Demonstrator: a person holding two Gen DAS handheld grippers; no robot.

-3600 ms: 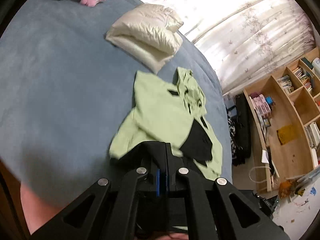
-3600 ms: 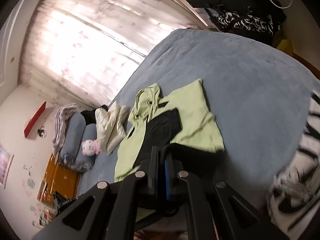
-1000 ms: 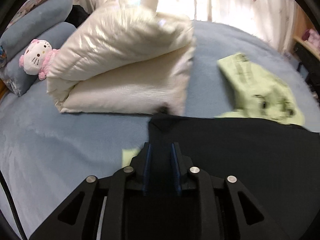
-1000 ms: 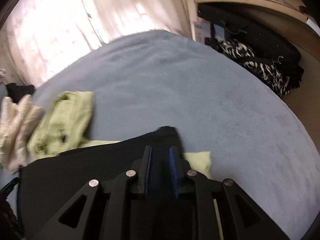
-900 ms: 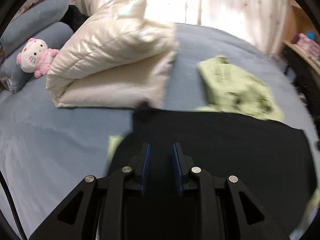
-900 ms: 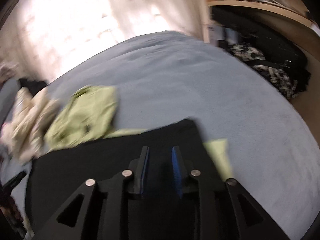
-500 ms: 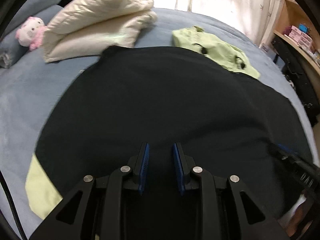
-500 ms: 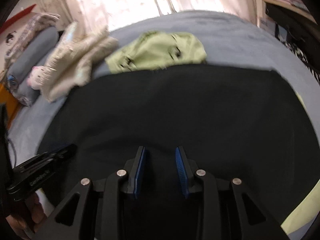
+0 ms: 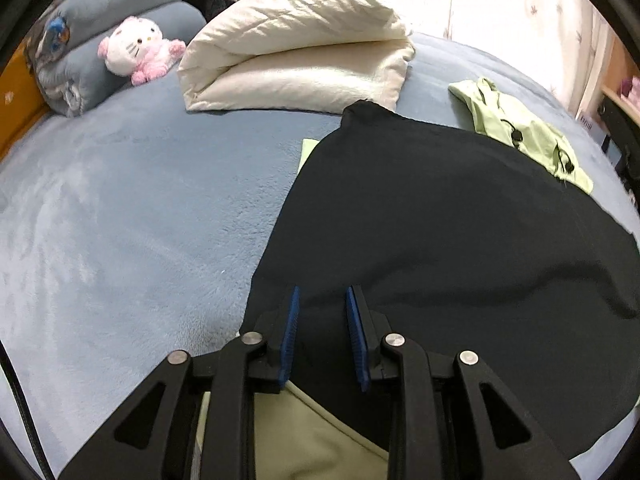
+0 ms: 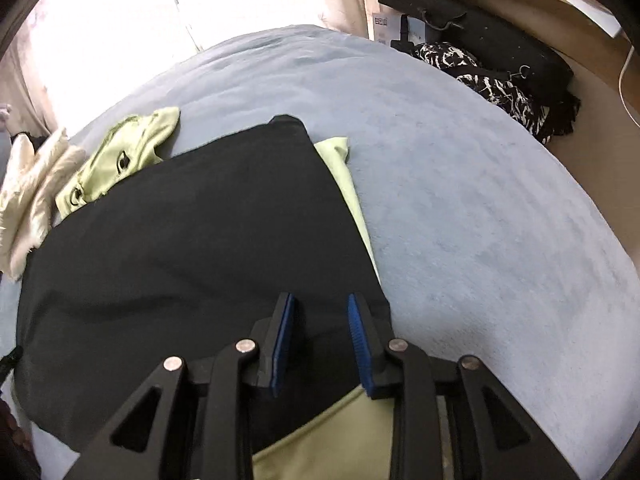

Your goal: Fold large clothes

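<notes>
A large black garment lies spread flat on the blue bed, on top of a light green garment whose hood sticks out at the far edge. Green cloth also shows under the near edge. My left gripper is open and empty over the black garment's near left edge. In the right wrist view the black garment fills the left, with the green hood beyond it. My right gripper is open and empty over its near right corner.
A folded cream quilt lies at the head of the bed, with a pink and white plush cat and grey pillows to its left. A black bag and patterned clothes lie on the floor beside the bed, below a wooden shelf.
Both grippers let go of the black garment after laying it over the green one. They drew back toward its near edge and their jaws opened wider.
</notes>
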